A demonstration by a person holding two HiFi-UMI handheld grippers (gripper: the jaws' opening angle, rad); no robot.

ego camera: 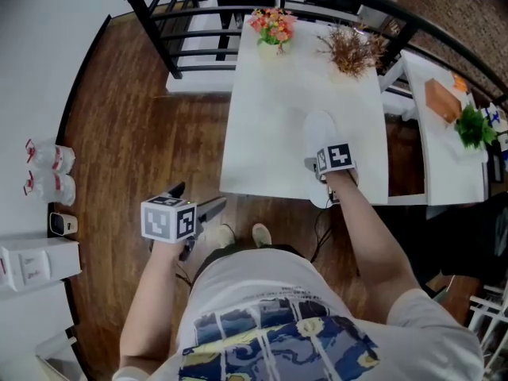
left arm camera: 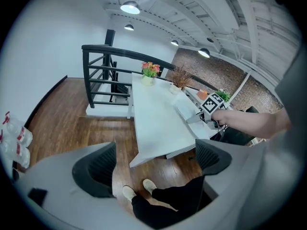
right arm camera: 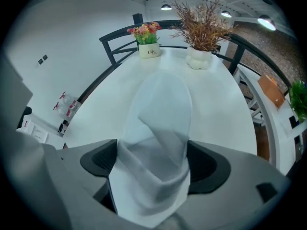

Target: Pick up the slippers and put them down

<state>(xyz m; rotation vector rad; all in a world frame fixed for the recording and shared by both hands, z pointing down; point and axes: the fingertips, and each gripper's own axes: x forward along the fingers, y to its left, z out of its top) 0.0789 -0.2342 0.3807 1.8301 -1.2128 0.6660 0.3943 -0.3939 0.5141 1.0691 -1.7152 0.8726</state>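
A white slipper [ego camera: 319, 132] lies lengthwise near the front right of the white table [ego camera: 270, 125]. My right gripper [ego camera: 328, 179] comes down on its heel end. In the right gripper view both pads press into the slipper's upper [right arm camera: 160, 123], which bunches up between them, so the right gripper [right arm camera: 152, 163] is shut on it. My left gripper [ego camera: 194, 201] hangs off the table's front left corner, over the wood floor. Its jaws stand wide apart, and the left gripper [left arm camera: 153, 164] has only floor and the person's shoes behind it. I see only one slipper.
A flower pot [ego camera: 272, 26] and a dried plant [ego camera: 353, 50] stand at the table's far edge, before a black railing [ego camera: 182, 22]. A second table to the right bears an orange box [ego camera: 442, 100] and a green plant [ego camera: 475, 125]. Water bottles [ego camera: 48, 173] sit at the left wall.
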